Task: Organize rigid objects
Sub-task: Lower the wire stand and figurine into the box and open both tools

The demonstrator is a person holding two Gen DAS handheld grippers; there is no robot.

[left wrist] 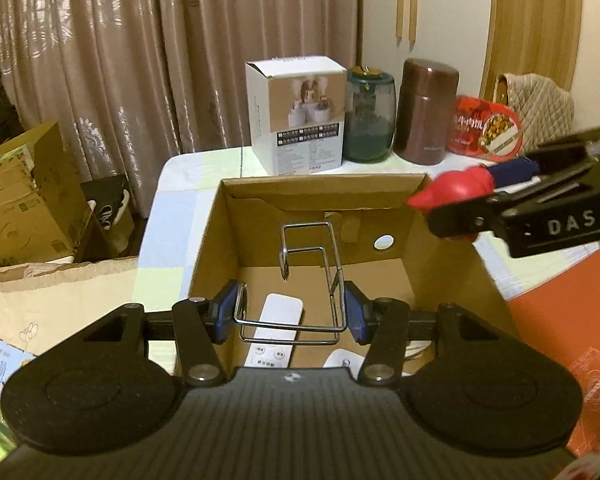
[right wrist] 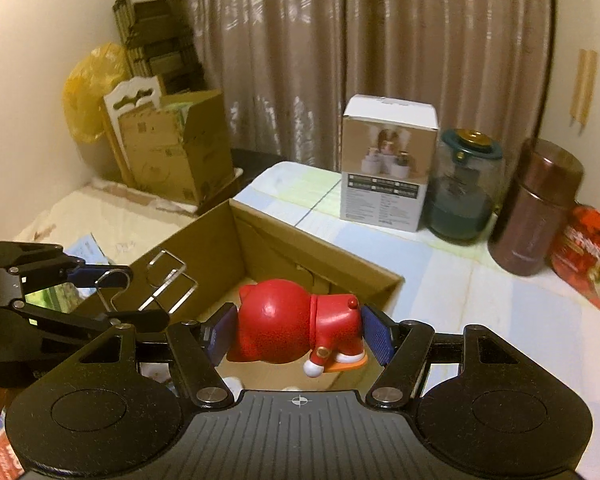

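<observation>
- Left gripper first, since it's right up against the lens: both blue pads are clamped on a bent chrome wire rack, which hangs over the open cardboard box.
- Down on the box floor under the rack there's a white remote lying flat, plus another white thing at the near edge that I can't make out.
- Right gripper is squeezed on a red cat figurine, held sideways with the head against the left pad and the feet toward the right one. It's over the box too, near its right wall.
- Along the far edge of the table, behind the box, stand a row of things: white product box, green glass jar, brown thermos, red tin.
- Orange box sits just off the cardboard box's right side.
- Curtain behind it all, and a stack of cartons on the left, off the table.
</observation>
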